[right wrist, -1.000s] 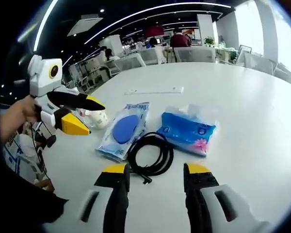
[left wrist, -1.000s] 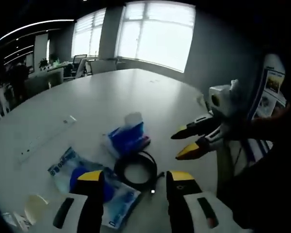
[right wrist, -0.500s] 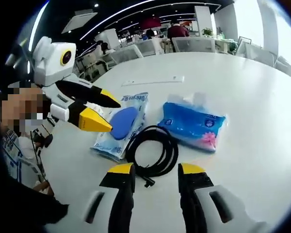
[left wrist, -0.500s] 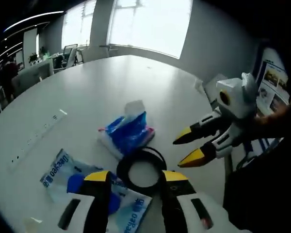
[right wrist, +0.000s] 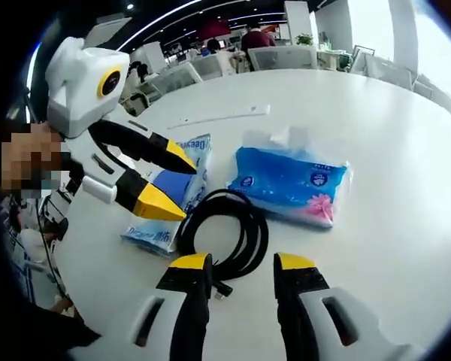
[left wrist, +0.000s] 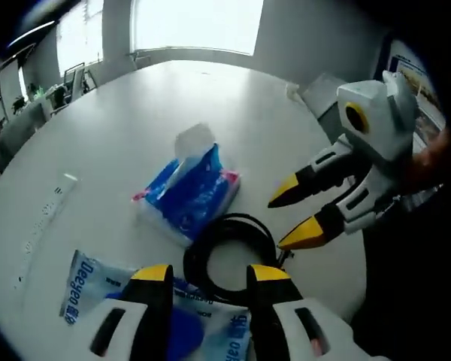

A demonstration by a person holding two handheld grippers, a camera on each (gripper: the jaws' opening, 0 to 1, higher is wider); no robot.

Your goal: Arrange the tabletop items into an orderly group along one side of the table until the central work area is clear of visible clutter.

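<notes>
Both claws have dropped closer over the coiled black cable (left wrist: 229,252) since a second ago; in the left gripper view the left claw (left wrist: 207,273) hangs released above it, blue tissue pack (left wrist: 188,194) just beyond on the white bench (left wrist: 120,128), right claw (left wrist: 292,218) parted too. Right gripper view: right claw (right wrist: 241,262) released over the cable (right wrist: 225,239), left claw (right wrist: 170,184) parted above the wipes packet (right wrist: 169,199), tissue pack (right wrist: 289,184) beside

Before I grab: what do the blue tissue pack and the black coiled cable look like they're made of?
Tissue pack: apparently thin glossy plastic film; it crinkles and catches highlights, with white tissue poking out the top. Likely soft and squashy.

Black cable: looks like rubber or PVC jacket, smooth with a slight sheen, lying in loose loops with a small plug end near the right gripper. The exact jacket material can't be told.
</notes>
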